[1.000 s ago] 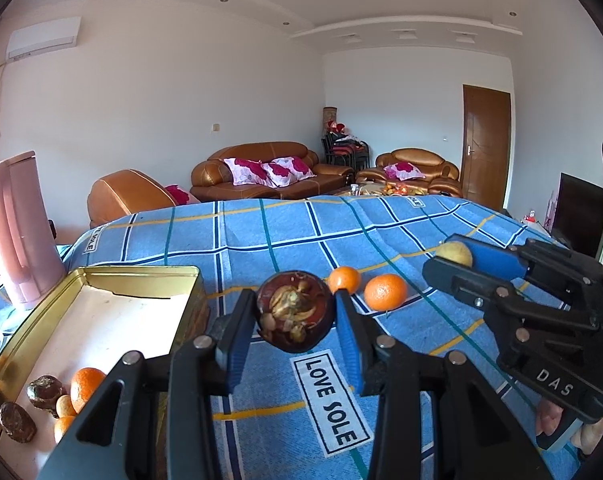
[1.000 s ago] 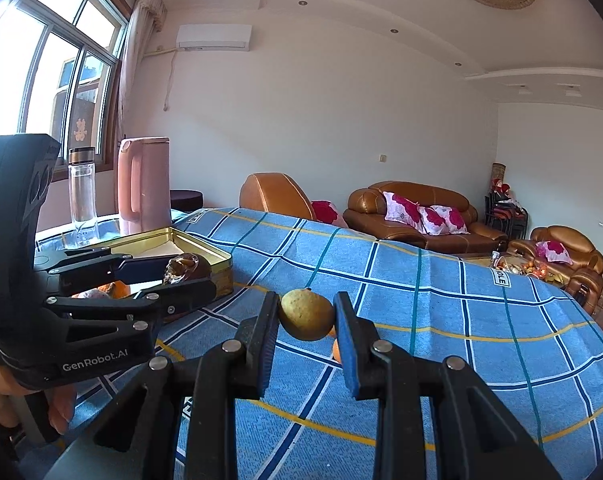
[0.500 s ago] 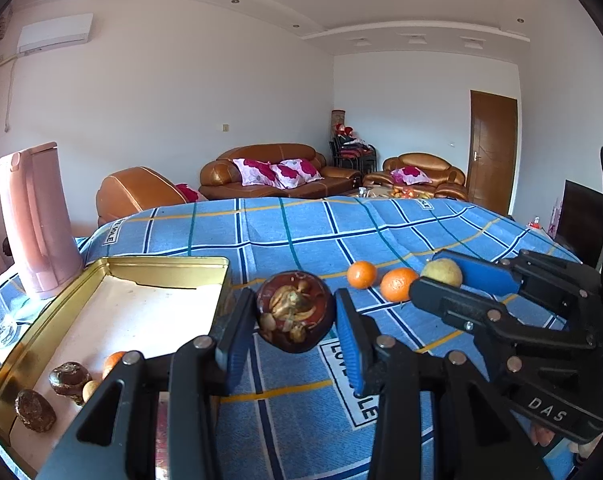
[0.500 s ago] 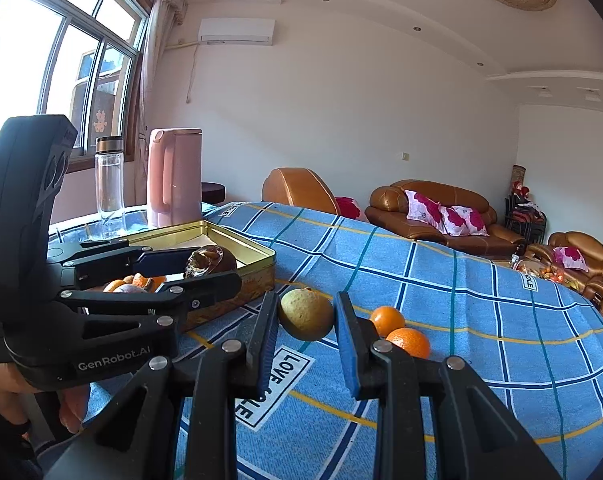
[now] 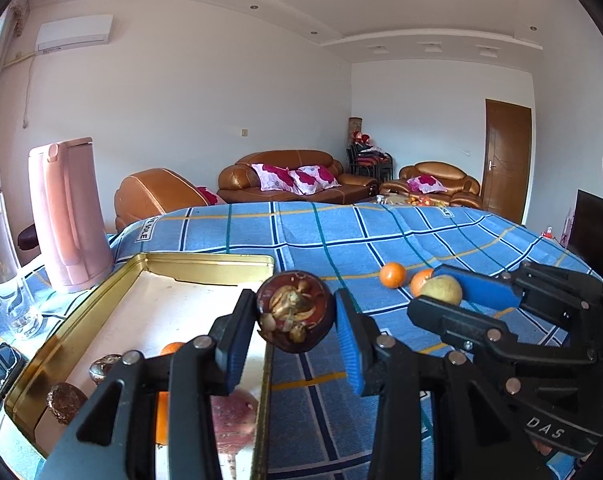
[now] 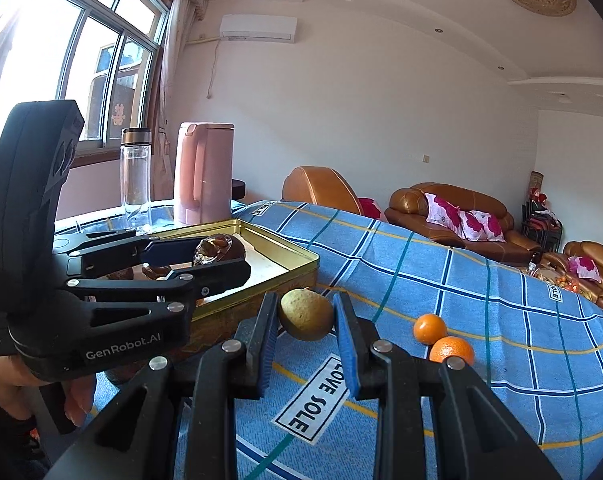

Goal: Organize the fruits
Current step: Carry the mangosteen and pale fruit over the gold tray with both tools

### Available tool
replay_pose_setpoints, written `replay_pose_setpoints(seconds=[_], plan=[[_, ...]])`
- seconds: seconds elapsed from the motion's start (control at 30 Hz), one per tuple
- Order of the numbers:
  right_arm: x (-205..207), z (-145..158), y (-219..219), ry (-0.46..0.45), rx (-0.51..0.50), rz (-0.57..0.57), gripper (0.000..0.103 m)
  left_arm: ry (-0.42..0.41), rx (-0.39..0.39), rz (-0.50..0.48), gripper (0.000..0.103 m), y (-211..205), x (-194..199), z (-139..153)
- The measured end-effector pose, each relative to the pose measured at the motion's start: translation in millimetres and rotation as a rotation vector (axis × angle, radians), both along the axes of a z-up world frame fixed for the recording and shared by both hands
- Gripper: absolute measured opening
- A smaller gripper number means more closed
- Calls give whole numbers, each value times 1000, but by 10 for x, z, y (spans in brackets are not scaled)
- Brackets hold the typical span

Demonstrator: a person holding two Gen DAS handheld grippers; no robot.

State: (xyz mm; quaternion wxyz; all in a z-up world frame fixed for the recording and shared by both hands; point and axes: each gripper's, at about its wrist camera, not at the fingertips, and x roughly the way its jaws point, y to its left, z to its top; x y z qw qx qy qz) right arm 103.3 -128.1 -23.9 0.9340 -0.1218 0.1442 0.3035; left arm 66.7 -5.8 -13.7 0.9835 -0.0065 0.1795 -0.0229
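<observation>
My left gripper point(image 5: 295, 316) is shut on a dark brown mangosteen point(image 5: 295, 312) and holds it above the right rim of the gold tin point(image 5: 205, 261). It also shows in the right wrist view point(image 6: 211, 256), over the tin point(image 6: 297, 250). My right gripper point(image 6: 306, 316) is shut on a yellow-green fruit point(image 6: 306, 314), held above the blue cloth just right of the tin; it also shows in the left wrist view point(image 5: 441, 290). Two oranges point(image 6: 430, 328) point(image 6: 451, 350) lie on the cloth. The tin holds several fruits, among them an orange point(image 5: 172, 347) and a mangosteen point(image 5: 63, 400).
A pink kettle point(image 5: 67, 212) and a clear bottle point(image 5: 1, 248) stand left of the tin. The blue checked cloth point(image 5: 341, 236) covers the table. Brown sofas point(image 5: 293, 176) stand behind the table's far edge.
Both grippers have moved left with their fruits. The mangosteen went from over the cloth to over the tin's right rim. The yellow-green fruit is now close to the tin.
</observation>
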Motion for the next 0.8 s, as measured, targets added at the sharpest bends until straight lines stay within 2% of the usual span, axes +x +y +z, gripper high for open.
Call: replay_pose_setpoints(seconds=[0.8], plan=[[-107,-74,508,-7,-41,93,30,2,-14,101,41,499,-175,-8]])
